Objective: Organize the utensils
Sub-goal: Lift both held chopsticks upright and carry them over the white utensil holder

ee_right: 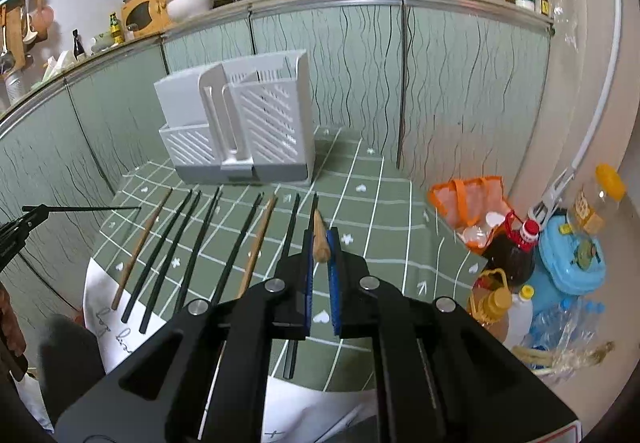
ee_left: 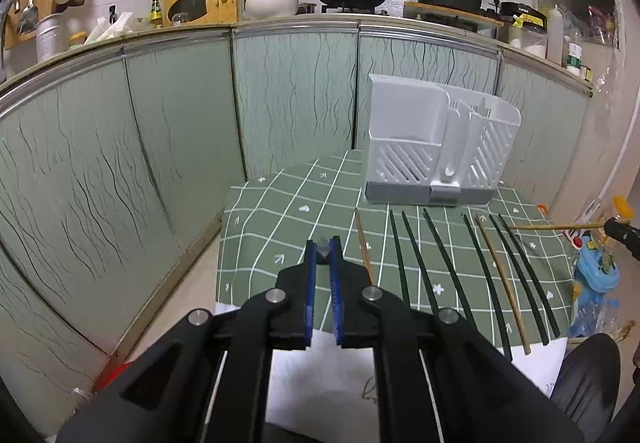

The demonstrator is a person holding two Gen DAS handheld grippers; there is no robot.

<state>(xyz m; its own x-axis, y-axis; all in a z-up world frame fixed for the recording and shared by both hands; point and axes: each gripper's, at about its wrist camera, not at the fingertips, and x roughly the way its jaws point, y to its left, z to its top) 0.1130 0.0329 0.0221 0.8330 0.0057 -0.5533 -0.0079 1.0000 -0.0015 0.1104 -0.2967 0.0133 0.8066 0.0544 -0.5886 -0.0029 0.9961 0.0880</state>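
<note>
Black two-finger right gripper (ee_right: 320, 243) nearest, blue pads clamped on a tapered light wooden chopstick (ee_right: 320, 239), black left gripper (ee_left: 324, 247) closed on a thin black chopstick (ee_right: 94, 208), white slotted plastic utensil holder (ee_left: 434, 141) at far table edge, dark and wooden chopsticks (ee_left: 450, 263) in a row on green checked tablecloth (ee_left: 276, 227).

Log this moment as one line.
left hand-held gripper: shut on black chopstick | right hand-held gripper: shut on wooden chopstick | holder: empty

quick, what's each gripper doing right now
Left gripper: shut on a black chopstick.
Right gripper: shut on a wooden chopstick.
</note>
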